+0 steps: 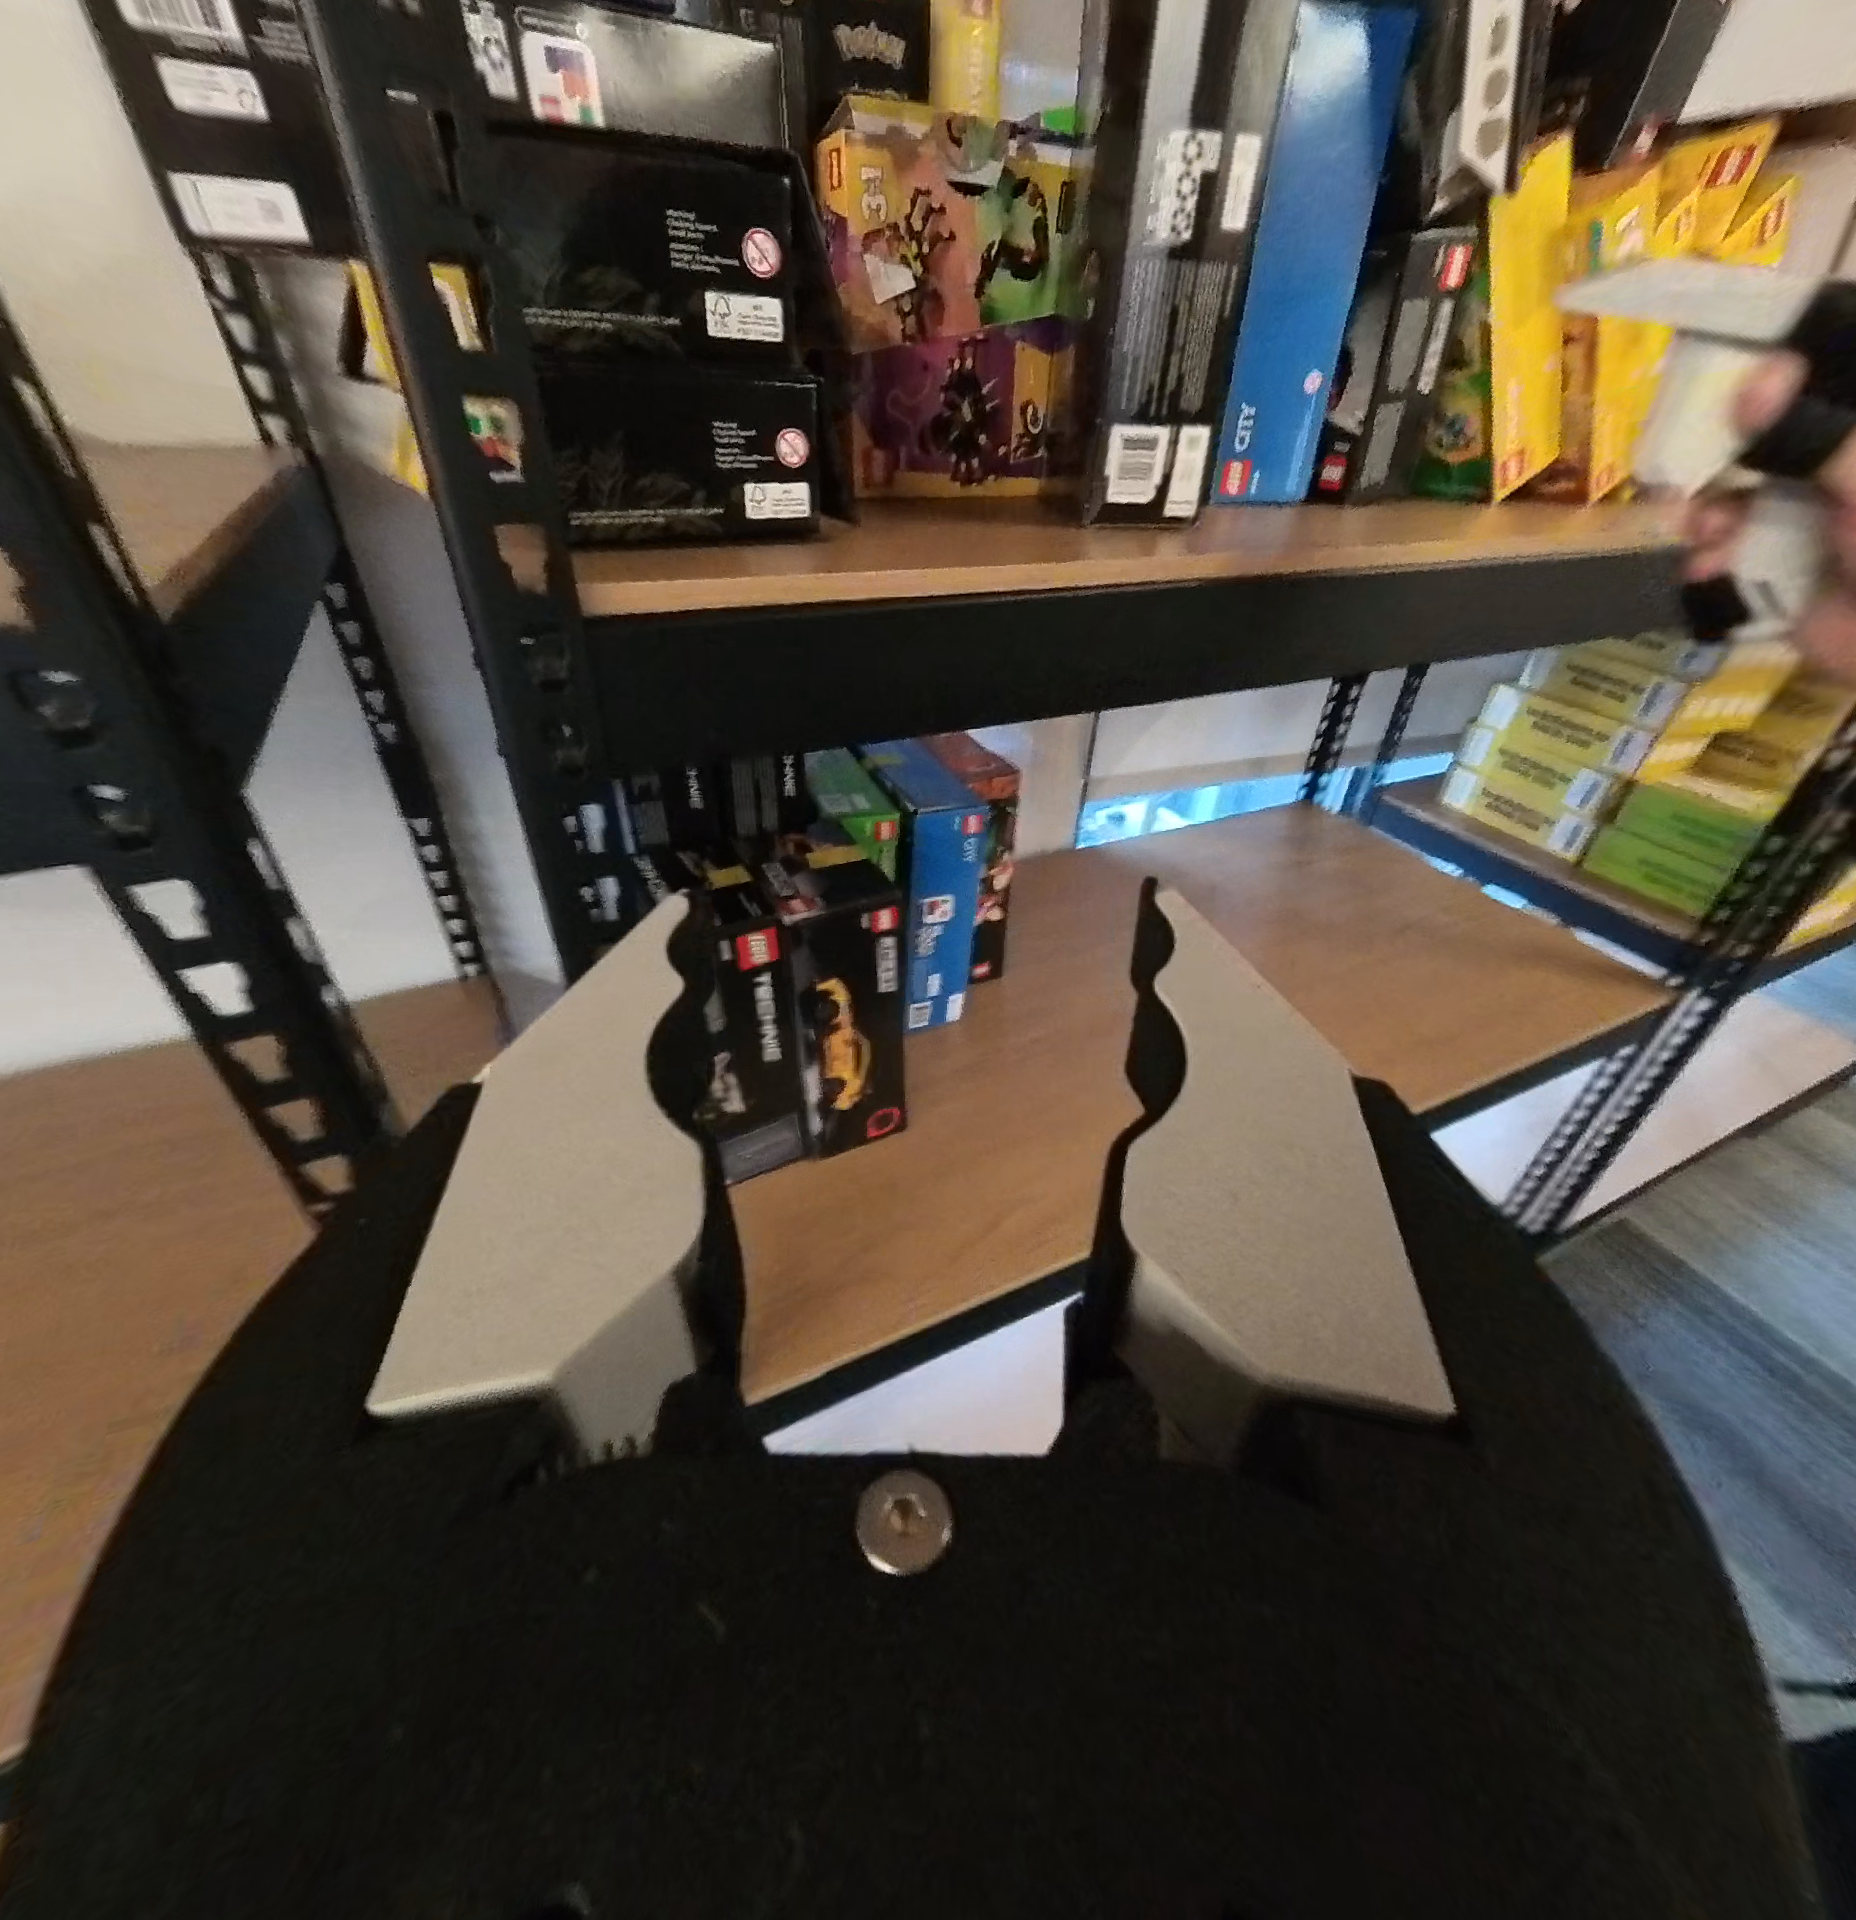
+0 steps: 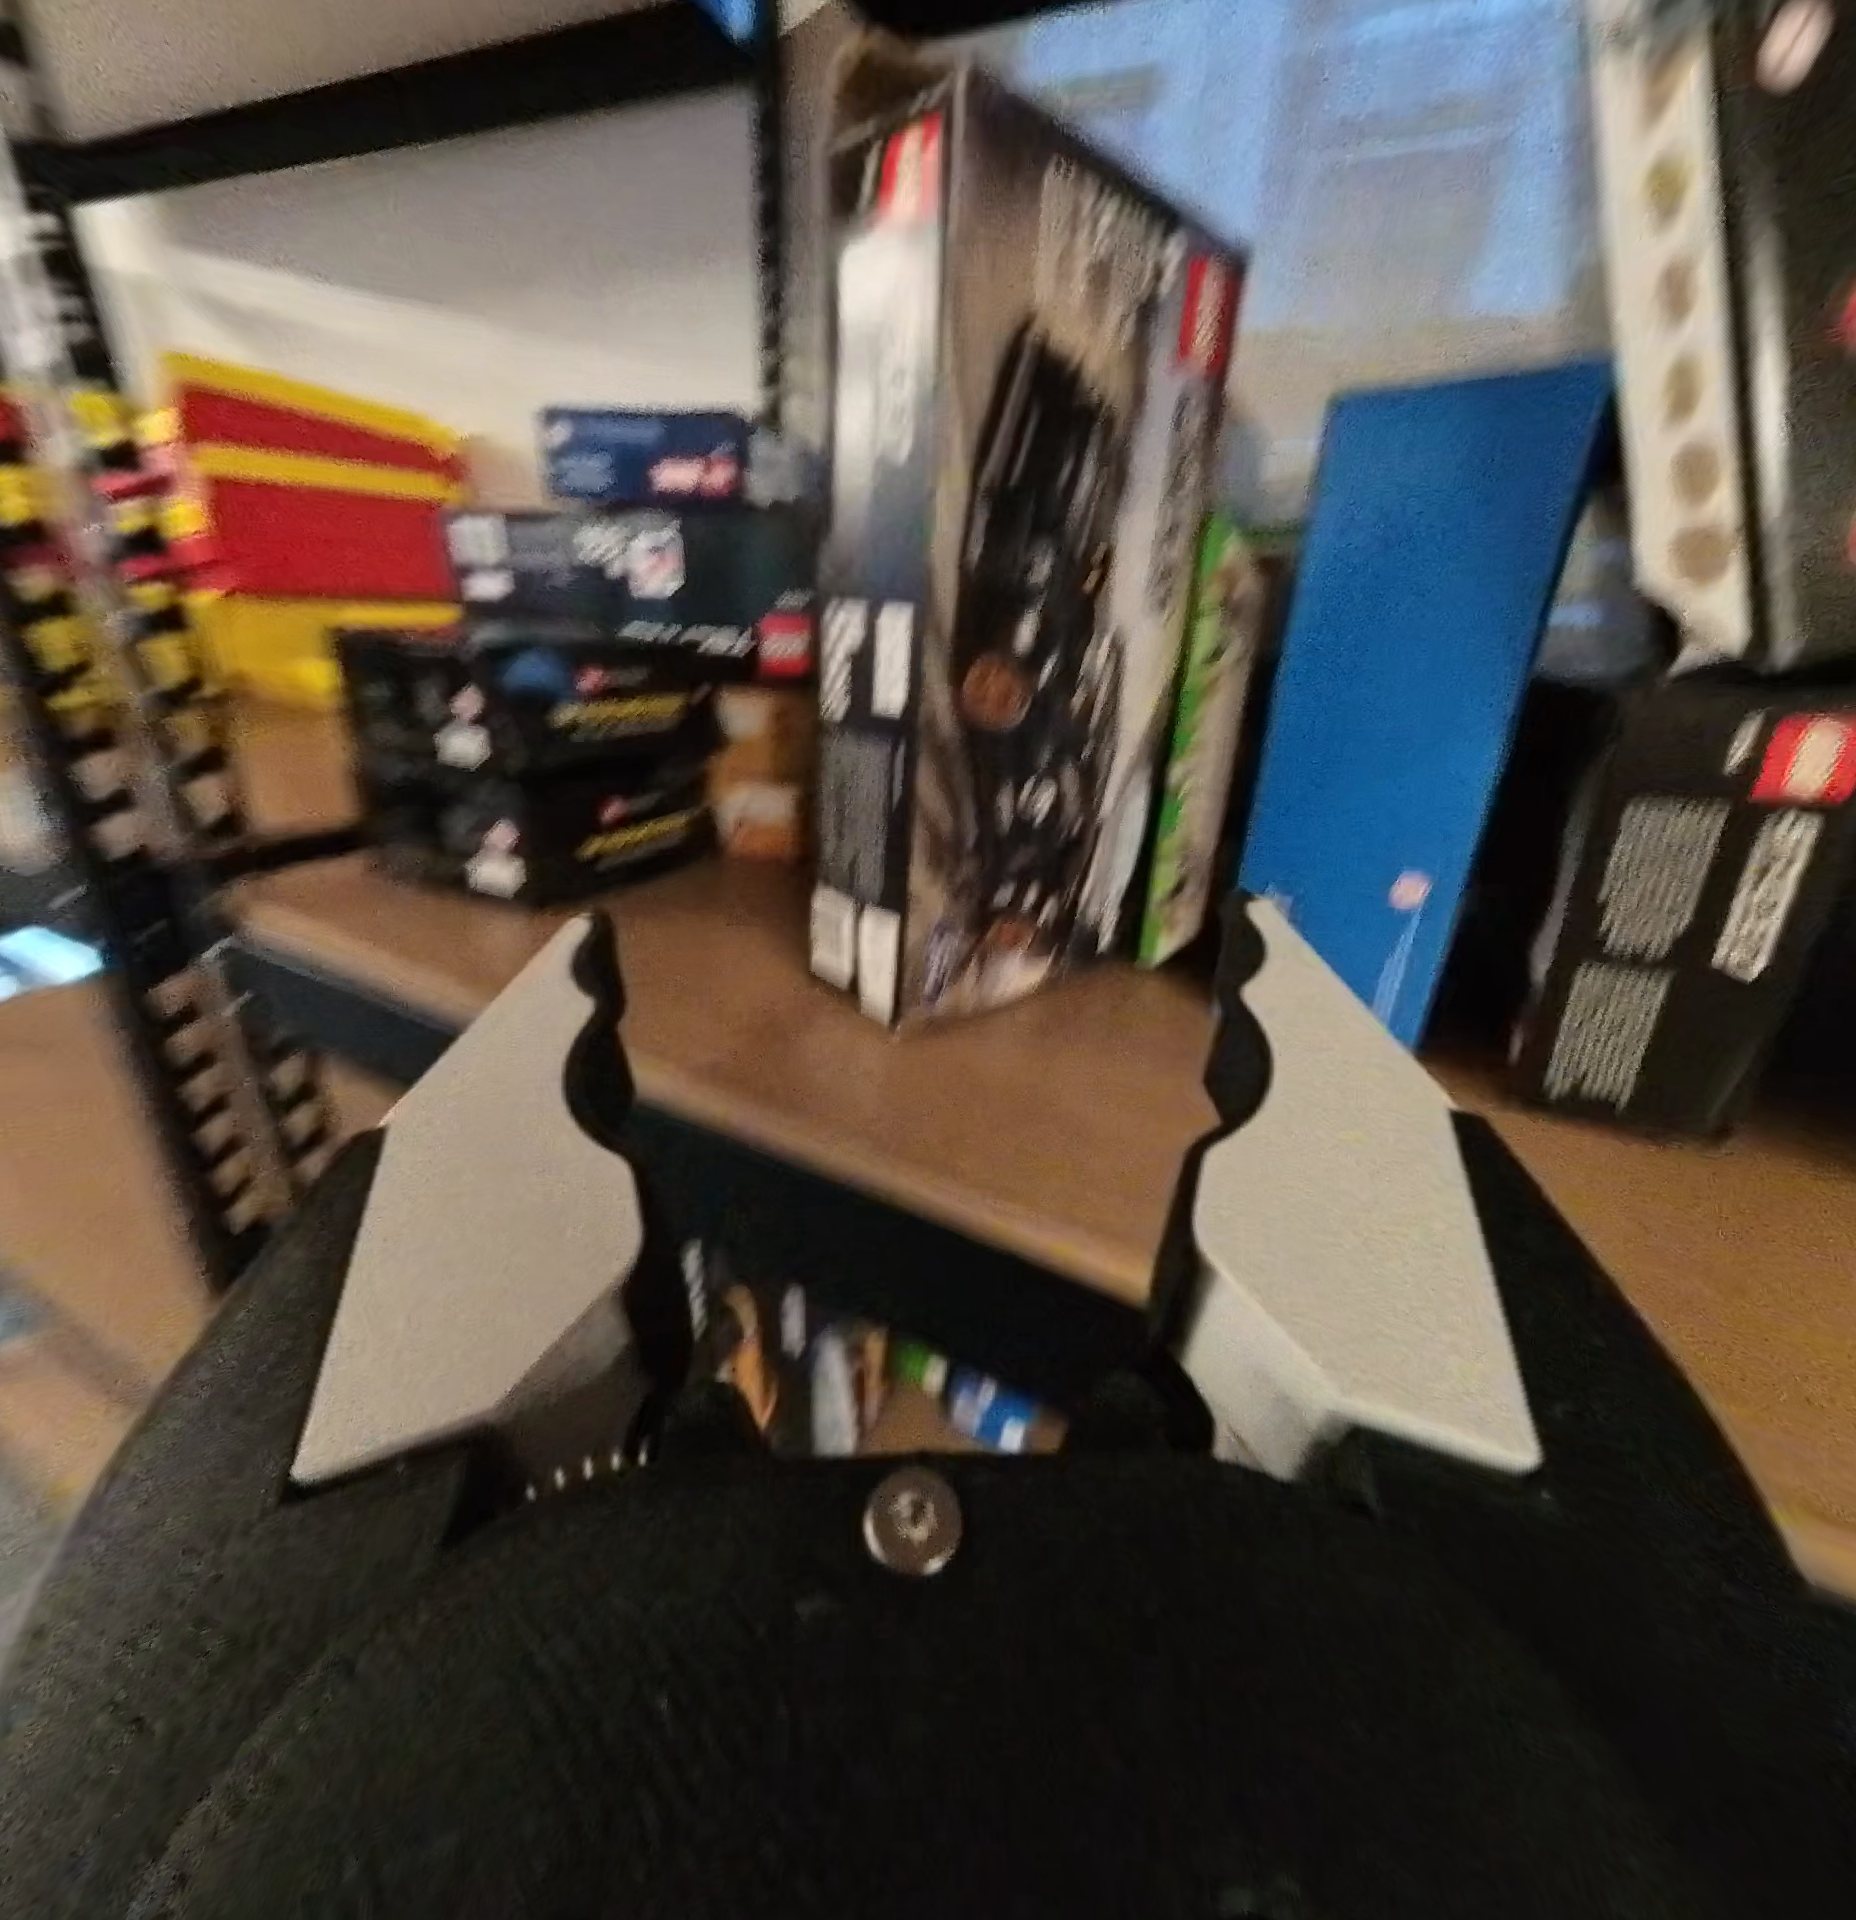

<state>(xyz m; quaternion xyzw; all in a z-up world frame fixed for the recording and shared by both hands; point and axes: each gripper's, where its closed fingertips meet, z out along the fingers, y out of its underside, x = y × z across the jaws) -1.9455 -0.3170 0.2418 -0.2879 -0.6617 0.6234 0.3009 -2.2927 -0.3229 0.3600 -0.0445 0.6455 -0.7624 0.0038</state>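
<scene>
- Left gripper (image 1: 919, 914): level, aimed at the lower shelf (image 1: 1267, 935) of a black metal rack, fingers spread wide with nothing between them.
- Just beyond the left finger (image 1: 550, 1174): a black box with a yellow car picture (image 1: 810, 1029), upright on the lower shelf, apart from the fingertips.
- Behind that box: a row of upright boxes, among them a blue one (image 1: 939, 914) and a green one (image 1: 851, 805).
- On the upper shelf (image 1: 1059, 566): two stacked black boxes (image 1: 664, 343), a purple and green box (image 1: 955, 312), a tall blue box (image 1: 1298, 260), yellow packs (image 1: 1630, 301).
- At the right edge of the left wrist view: right gripper (image 1: 1755, 416), blurred, raised level with the upper shelf, a hand (image 1: 1849, 582) on it.
- Right gripper (image 2: 913, 925) in its own view: pointing at the wooden shelf (image 2: 1007, 1101), fingers wide apart and empty.
- Straight ahead between the fingers: a tall black and grey box (image 2: 1017, 582), upright on the shelf, corner toward the camera, not touched.
- Beside it on the right: a thin green box (image 2: 1194, 748), then a leaning blue box (image 2: 1423, 675), then a black box with a red square (image 2: 1713, 894).
- Far left: stacked black boxes (image 2: 550, 748), blurred.
</scene>
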